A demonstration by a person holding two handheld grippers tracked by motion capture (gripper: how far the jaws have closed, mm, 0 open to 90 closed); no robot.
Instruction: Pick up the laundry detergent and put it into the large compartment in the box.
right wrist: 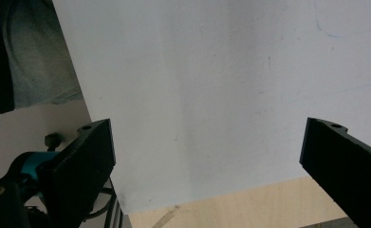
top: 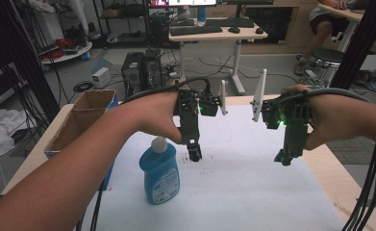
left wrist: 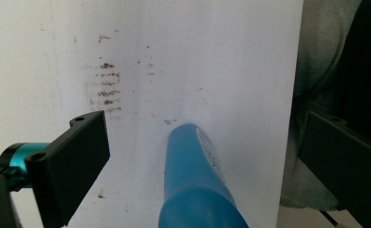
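- Counter (top: 327,166), light wood; a white sheet (top: 243,183) covers most of its top, wood bare along the right edge; faint brown specks mark the sheet near its middle
- Cardboard box (top: 82,118), open-topped, at the counter's left edge, just beside the bottle
- Blue bottle (top: 160,173), white cap, pale label; upright on the sheet, left of centre; in the left gripper view its blue body rises between the jaws without touching either
- Left tongs (top: 194,153), held above the sheet just right of the bottle's cap, pointing down; jaws spread wide, nothing gripped
- Right tongs (top: 282,158), held over the sheet's right edge, well apart from the bottle; jaws spread wide, nothing between them
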